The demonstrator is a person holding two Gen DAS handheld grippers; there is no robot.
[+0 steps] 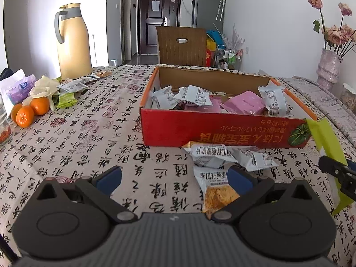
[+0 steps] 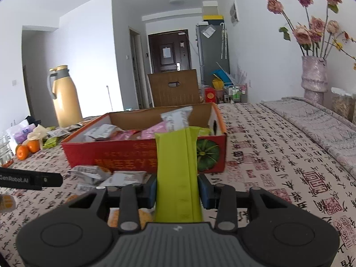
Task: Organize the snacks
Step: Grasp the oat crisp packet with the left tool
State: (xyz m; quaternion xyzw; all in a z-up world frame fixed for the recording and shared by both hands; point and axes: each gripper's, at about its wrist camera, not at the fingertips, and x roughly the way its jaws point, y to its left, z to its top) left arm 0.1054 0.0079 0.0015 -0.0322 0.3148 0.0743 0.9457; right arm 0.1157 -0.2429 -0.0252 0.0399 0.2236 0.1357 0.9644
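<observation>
Take the yellow thermos jug as your landmark: three oranges lie on the surface in front of it. Beyond it you see a dark door, and far to its right a pink vase of dried roses.

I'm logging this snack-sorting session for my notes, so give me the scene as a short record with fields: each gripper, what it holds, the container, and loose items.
left gripper: open, empty, low over the table
right gripper: shut on the long lime-green snack packet, in front of the box
container: red cardboard box with a pumpkin picture, open-topped, holding white and pink packets
loose snacks: white foil snack packets on the table by the box's near wall
surface: calligraphy-print tablecloth
far left: three oranges, tan thermos jug
</observation>
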